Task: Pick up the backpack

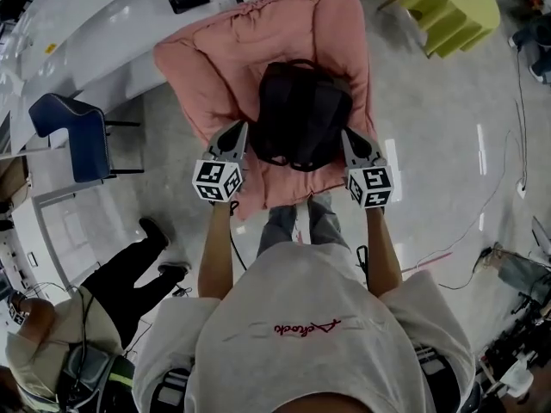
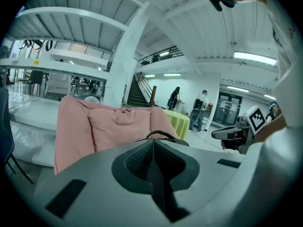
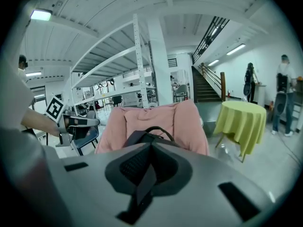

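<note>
A black backpack (image 1: 297,114) rests upright on a pink padded armchair (image 1: 215,67), its carry handle (image 3: 154,129) arching at the top. My left gripper (image 1: 236,132) hovers just off the bag's left side, jaws shut and empty. My right gripper (image 1: 351,139) hangs off the bag's right side, also shut with nothing in it. In the left gripper view only the handle (image 2: 160,134) and the pink chair (image 2: 109,126) rise above the shut left gripper (image 2: 153,148). The right gripper view has the bag's top (image 3: 137,137) just beyond the shut right gripper (image 3: 150,150).
A blue chair (image 1: 73,132) stands left of the armchair, beside a white counter (image 1: 95,33). A round table with a yellow-green cloth (image 1: 443,7) stands at the far right. A person's legs (image 1: 129,274) lie at lower left. Cables (image 1: 482,222) trail over the grey floor.
</note>
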A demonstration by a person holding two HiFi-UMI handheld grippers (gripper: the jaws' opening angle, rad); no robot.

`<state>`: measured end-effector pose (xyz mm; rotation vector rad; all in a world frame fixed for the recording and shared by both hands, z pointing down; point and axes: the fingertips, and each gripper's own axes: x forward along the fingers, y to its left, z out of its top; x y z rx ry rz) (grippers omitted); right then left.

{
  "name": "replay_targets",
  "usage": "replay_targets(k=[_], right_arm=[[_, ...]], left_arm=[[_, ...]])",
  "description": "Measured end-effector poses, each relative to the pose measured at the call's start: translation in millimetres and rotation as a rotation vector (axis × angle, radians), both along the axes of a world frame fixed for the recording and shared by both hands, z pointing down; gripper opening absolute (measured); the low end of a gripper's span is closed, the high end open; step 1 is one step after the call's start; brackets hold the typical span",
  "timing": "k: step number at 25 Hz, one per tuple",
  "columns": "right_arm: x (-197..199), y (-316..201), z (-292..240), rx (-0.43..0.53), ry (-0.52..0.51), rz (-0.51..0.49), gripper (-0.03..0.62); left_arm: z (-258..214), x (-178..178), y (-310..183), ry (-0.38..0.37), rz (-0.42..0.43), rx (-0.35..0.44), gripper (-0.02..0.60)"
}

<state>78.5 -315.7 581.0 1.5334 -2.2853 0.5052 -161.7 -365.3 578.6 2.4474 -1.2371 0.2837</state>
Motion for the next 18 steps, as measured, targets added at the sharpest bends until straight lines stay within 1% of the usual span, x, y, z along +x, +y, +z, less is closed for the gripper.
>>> replay_targets(k=[4, 9, 11, 14, 18], right_arm=[[0.7, -5.5, 32.6, -0.046, -0.008, -0.007, 0.018], [-20.0, -8.4, 81.7, -0.140, -0.018, -0.011, 0.018], [-15.6, -7.7, 94.6, -0.158, -0.022, -0.013, 0.018], [1.0, -8.6, 110.1, -0.172, -0.024, -0.013, 0.018], [17.6, -8.0, 120.3, -0.173, -0.035, -0.010, 0.018]], left_arm=[[31.6, -0.9, -8.8, -0.014, -0.009, -0.035, 0.015], [77.5, -21.7, -20.1, -0.028, -0.009, -0.104, 0.015], [88.9, -16.6, -23.5, -0.033, -0.004, -0.114, 0.015], [102.4, 1.4, -31.0, -0.033, 0.004, -0.119, 0.015], [111.9, 23.3, -37.8, -0.026, 0.029, -0.113, 0.016]])
